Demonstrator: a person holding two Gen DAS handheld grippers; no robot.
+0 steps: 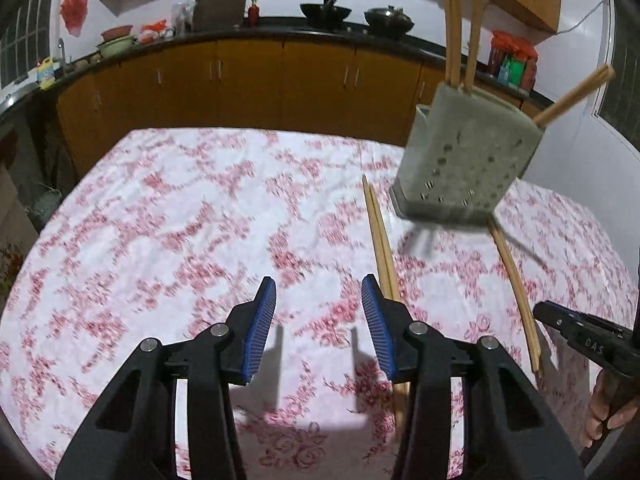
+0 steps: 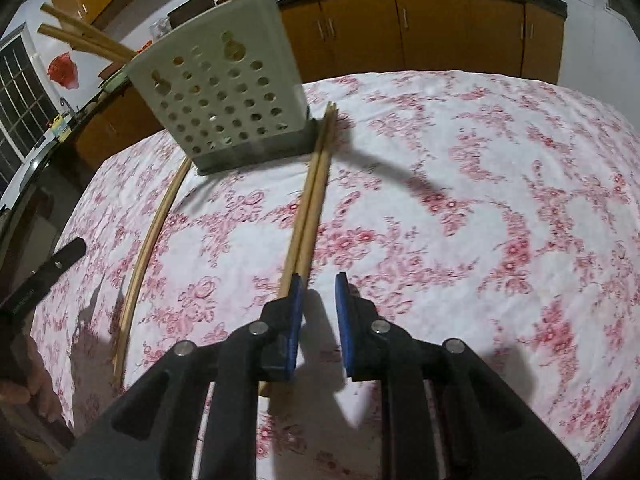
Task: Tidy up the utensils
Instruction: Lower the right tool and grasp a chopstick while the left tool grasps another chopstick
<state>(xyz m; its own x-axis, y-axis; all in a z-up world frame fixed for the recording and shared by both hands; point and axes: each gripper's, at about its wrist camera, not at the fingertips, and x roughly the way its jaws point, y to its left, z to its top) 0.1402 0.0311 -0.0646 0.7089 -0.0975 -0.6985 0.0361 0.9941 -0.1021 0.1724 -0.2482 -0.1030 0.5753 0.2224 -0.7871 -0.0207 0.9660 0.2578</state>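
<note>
A: Item one, grippers?
B: Left gripper (image 1: 319,284), low centre of the left wrist view, tilted down over the floral tablecloth (image 1: 180,208); jaws apart, nothing between them. Right gripper (image 2: 318,280), low centre of its own view, jaws narrowly parted, gripping nothing.

A: Item two, loose utensils?
B: One pair of wooden chopsticks (image 2: 310,200) flat on the cloth, running from the holder's base corner to just beside the right gripper's left blue pad. A second pair (image 2: 140,256) lies along the left of that view, curving toward the lower edge.

A: Item three, container?
B: Perforated grey utensil holder (image 2: 224,92), upper left, upright on the cloth, holding several chopsticks (image 1: 460,20) that jut above its rim.
</note>
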